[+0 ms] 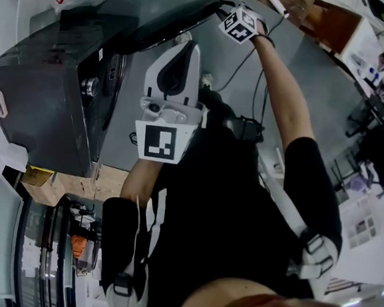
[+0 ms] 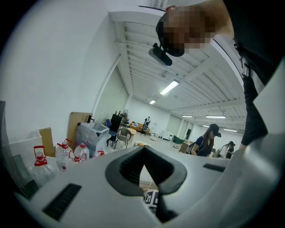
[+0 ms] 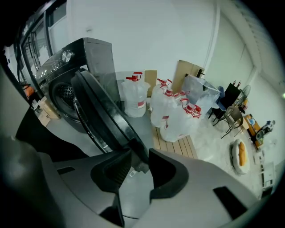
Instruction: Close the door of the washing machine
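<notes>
The edge of the door [image 3: 95,107] runs from upper left down between the parted, not clamped jaws of the right gripper [image 3: 139,154], while the left gripper [image 2: 142,152], jaws together and empty, is farther off.

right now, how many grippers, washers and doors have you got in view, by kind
grippers: 2 (left gripper, right gripper)
washer: 1
door: 1, open
total: 4
</notes>
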`<state>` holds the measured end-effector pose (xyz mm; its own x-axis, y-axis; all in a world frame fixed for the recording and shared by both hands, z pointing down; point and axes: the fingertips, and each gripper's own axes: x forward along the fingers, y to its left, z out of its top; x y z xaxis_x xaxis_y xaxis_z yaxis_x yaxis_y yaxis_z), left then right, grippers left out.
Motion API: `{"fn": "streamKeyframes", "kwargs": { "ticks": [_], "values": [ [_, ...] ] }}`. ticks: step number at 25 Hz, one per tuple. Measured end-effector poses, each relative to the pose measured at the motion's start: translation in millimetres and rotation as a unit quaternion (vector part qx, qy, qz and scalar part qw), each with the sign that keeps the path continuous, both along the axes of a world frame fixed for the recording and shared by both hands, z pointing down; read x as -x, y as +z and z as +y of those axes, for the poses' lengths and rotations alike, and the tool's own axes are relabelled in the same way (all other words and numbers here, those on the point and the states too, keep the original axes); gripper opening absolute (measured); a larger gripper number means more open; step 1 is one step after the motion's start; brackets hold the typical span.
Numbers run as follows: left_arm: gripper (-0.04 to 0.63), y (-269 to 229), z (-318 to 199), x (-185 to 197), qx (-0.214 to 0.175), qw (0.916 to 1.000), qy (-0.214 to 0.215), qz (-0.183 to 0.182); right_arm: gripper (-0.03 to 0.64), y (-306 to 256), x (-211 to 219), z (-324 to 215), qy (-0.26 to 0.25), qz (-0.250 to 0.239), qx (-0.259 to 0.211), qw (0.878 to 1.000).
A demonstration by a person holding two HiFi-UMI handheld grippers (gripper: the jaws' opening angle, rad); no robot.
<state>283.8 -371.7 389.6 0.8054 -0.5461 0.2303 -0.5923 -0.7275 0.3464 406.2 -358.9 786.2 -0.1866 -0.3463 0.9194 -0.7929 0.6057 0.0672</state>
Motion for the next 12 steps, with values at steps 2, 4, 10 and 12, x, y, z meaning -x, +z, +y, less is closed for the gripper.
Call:
{"fn": "streamKeyframes", "kwargs": {
  "ticks": [2,4,10,12],
  "values": [
    [0.006,2,-1,2,0.000,1.0000,-0.002,-0.001,0.121,2,-3,-5,-0.004,0.007,-0.007,1.000],
    [0.006,4,-1,4,-0.001,1.0000,-0.005,-0.002,0.120,4,-4,-9,-0.017,0.016,-0.011,1.000],
    [0.005,6,6,8,0.001,0.9999,-0.011,-0.010,0.087,8,-2,-11,-0.055,0.019,-0.003,0.998],
    [0.006,6,9,9,0.000,0.9999,-0.012,-0.011,0.087,7,-3,-11,-0.055,0.016,0.000,0.998]
  ]
}}
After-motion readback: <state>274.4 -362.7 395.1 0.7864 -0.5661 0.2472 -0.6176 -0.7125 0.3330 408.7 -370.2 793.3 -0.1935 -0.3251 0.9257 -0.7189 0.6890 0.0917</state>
